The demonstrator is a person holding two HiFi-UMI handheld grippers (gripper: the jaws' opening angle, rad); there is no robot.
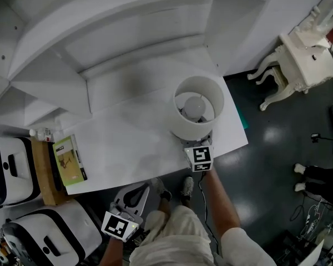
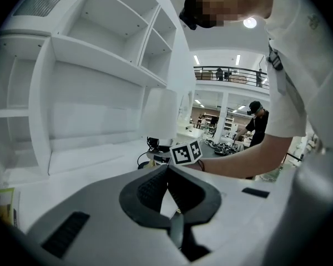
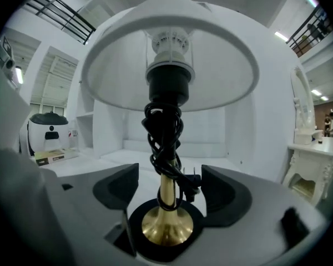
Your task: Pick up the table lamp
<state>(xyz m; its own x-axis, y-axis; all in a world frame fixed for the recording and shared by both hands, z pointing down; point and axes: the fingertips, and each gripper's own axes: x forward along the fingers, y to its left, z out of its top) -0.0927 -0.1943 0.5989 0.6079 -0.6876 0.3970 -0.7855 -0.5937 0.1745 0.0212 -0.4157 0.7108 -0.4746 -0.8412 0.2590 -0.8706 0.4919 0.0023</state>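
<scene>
Lamp (image 1: 195, 108) upright near the desk's (image 1: 133, 137) right front corner, right tongs (image 3: 168, 183) astride its stem (image 3: 165, 201).
We read the right tongs as spread wide and set low so the brass stem, with the cord (image 3: 164, 132) wound round it, stands between the pads with a gap on either side, placed for a pinch under the shade (image 3: 116, 71). The forearm reaches straight forward over the desk edge. We see the left tongs (image 2: 166, 170) pressed together on nothing, low off the front edge, out of the way.
</scene>
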